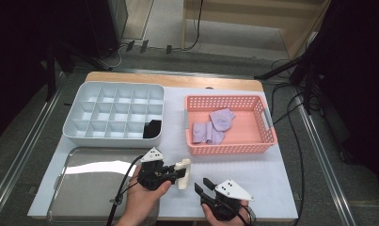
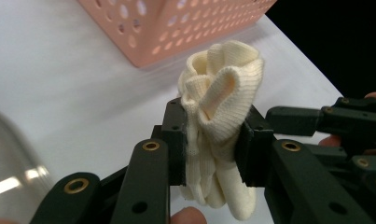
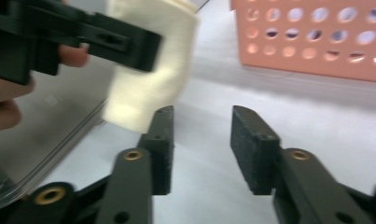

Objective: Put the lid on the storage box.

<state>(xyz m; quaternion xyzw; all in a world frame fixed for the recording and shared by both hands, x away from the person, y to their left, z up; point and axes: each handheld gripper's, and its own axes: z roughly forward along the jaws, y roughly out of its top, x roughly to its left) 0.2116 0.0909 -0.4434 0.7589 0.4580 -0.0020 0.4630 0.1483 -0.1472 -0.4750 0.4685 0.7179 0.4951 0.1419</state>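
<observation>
Cream sock clamped in the left gripper [image 2: 212, 140]

The cream sock [image 2: 220, 112] is held off the white table [image 1: 272, 188], between the steel tray [image 1: 83, 188] and the pink basket [image 1: 229, 141]. The right gripper [image 3: 202, 144] is seen with jaws apart, just beside it.

Cream sock [image 2: 218, 116] ribbed knit cloth; pink basket [image 1: 267, 136] perforated plastic; tray [image 1: 90, 188] shiny metal; divided box [image 1: 79, 132] smooth pale plastic; table edge [image 1: 173, 80] wood; lilac cloths [image 1: 215, 125] soft.

A lab: cables [image 1: 290, 117] on grey floor [image 1: 319, 188], black curtains [image 1: 18, 56]
</observation>
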